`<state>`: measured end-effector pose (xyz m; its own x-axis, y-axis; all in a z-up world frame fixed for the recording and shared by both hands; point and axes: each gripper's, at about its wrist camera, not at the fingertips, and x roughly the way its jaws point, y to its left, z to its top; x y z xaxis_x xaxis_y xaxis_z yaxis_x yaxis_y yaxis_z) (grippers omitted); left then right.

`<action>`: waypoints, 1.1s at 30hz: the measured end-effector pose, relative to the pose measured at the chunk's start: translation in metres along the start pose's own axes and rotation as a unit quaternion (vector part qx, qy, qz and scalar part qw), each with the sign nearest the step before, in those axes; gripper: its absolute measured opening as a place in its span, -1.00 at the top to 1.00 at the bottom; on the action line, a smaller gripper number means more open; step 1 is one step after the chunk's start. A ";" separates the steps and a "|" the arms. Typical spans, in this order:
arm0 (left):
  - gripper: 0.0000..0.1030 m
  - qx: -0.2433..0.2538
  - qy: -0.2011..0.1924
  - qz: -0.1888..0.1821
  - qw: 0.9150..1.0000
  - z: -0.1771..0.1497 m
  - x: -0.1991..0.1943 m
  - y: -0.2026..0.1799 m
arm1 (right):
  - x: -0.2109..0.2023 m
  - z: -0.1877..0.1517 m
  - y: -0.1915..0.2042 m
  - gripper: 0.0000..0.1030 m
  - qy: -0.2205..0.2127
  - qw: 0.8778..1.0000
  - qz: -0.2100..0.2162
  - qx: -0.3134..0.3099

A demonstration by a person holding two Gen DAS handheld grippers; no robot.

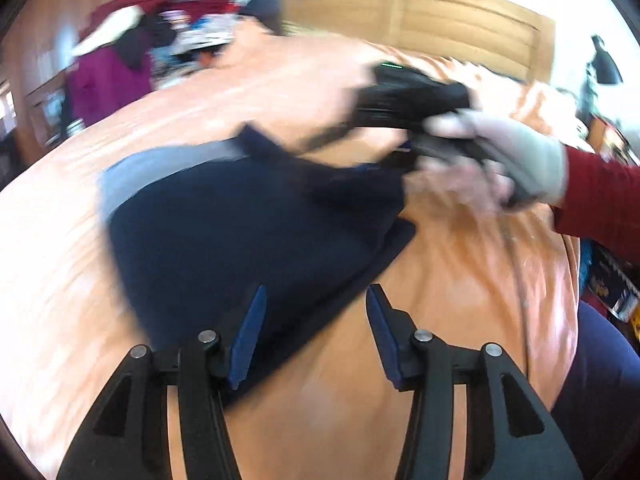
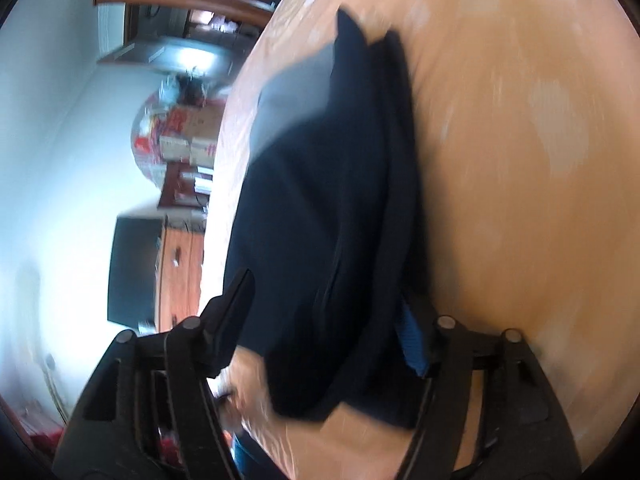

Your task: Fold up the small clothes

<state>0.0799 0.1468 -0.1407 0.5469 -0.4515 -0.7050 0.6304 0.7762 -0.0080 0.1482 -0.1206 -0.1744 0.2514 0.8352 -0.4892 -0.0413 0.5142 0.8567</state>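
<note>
Left wrist: navy garment (image 1: 248,232), grey inner band, rumpled on orange sheet (image 1: 460,280); left gripper (image 1: 316,300) wide, empty; right gripper (image 2: 332,312) spread around garment edge.

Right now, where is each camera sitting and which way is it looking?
Left wrist: sits on the left gripper, looks across the orange bed cover; shows its open fingers, plus the hand holding the right gripper.
Right wrist: sits on the right gripper, rolled sideways, looks along the bed toward the room; shows its own fingers.
Both see the dark blue garment.
</note>
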 end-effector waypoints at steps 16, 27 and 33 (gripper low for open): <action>0.07 -0.018 0.065 0.146 0.987 -0.003 0.039 0.045 | 0.020 -0.025 -0.022 1.00 -0.023 0.998 -0.036 0.040; 0.05 -0.055 0.022 0.007 0.998 -0.026 -0.030 0.055 | 0.021 -0.014 -0.024 1.00 -0.011 0.999 -0.021 0.028; 0.06 -0.070 -0.009 0.019 0.997 0.011 0.004 0.071 | 0.015 -0.021 -0.025 1.00 -0.027 0.999 -0.034 0.012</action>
<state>0.1327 0.1950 -0.1363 0.5803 -0.4274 -0.6932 0.5270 0.8460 -0.0804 0.1323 -0.1165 -0.2062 0.3053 0.7867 -0.5365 -0.0003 0.5635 0.8261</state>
